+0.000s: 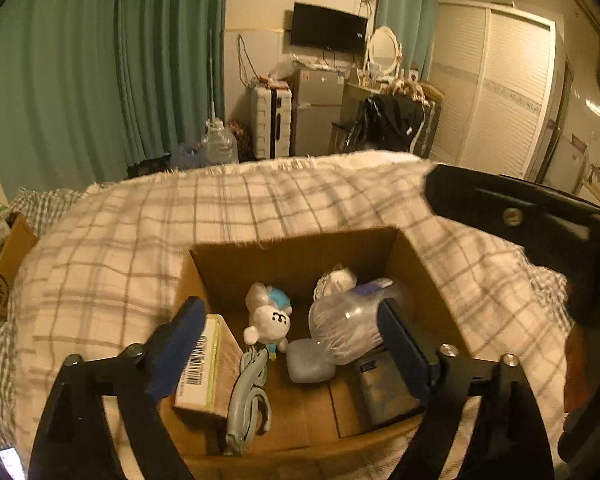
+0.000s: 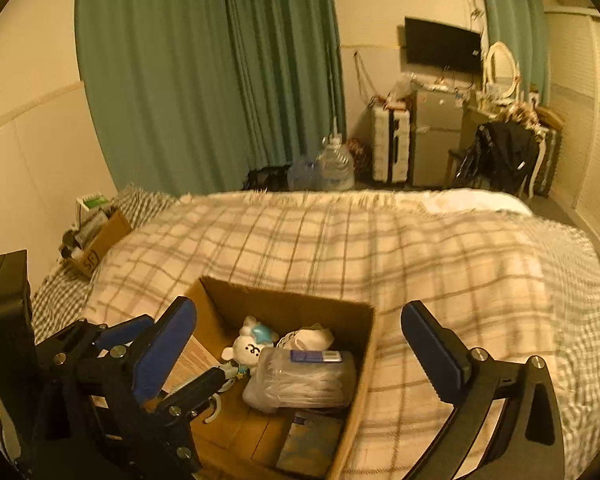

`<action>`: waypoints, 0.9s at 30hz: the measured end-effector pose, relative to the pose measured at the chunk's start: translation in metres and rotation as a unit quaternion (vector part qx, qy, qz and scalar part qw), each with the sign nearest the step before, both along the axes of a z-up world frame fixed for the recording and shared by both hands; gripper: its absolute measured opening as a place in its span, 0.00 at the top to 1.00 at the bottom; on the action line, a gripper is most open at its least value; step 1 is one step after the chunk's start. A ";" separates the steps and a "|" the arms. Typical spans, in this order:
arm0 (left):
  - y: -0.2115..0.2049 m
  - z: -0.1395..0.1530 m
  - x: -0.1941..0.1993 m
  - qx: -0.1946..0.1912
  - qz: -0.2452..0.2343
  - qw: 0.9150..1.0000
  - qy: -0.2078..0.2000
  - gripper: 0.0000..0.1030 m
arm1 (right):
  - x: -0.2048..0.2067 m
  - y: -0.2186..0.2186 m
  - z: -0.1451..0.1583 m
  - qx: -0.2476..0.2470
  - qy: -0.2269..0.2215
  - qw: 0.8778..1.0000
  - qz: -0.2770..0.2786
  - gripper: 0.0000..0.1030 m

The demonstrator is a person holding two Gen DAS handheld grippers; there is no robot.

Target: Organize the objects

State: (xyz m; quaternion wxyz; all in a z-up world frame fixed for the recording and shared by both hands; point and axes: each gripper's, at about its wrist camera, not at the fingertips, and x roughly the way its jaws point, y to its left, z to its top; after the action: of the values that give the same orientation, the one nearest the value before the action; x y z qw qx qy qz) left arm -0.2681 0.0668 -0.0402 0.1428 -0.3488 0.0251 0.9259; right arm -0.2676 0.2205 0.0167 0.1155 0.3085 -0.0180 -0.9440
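Cardboard box (image 1: 292, 256) on the bed (image 1: 260, 200), holding a plush toy (image 1: 268, 316), plastic container (image 1: 348, 324) and carton (image 1: 212, 364). Left gripper (image 1: 292, 340) and right gripper (image 2: 300, 344) hover with fingers wide, empty. Likely risk: a finger catching the box wall and tipping it on soft bedding.

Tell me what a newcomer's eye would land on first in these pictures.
First, the open cardboard box on the plaid blanket, crowded with a white plush toy and a clear plastic container. Next, the left gripper, open above the box, and the right gripper, also open beside it.
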 end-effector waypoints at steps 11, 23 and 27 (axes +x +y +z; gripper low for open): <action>-0.023 0.091 0.068 0.010 0.034 0.994 0.100 0.00 | 0.087 0.019 0.084 0.031 0.085 0.995 -0.048 0.00; -0.056 0.135 0.144 0.023 0.072 0.980 0.186 0.00 | 0.185 0.007 0.119 0.071 0.176 0.980 -0.063 0.00; -0.058 0.130 0.169 0.019 0.085 0.974 0.209 0.00 | 0.206 0.001 0.100 0.088 0.187 0.976 -0.065 0.00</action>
State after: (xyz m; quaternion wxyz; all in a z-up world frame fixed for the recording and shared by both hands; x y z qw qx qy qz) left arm -0.0991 0.0086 0.0896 0.0615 -0.1458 0.0069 0.9874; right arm -0.0614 0.2214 0.1170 0.0277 0.1332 0.0670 -0.9884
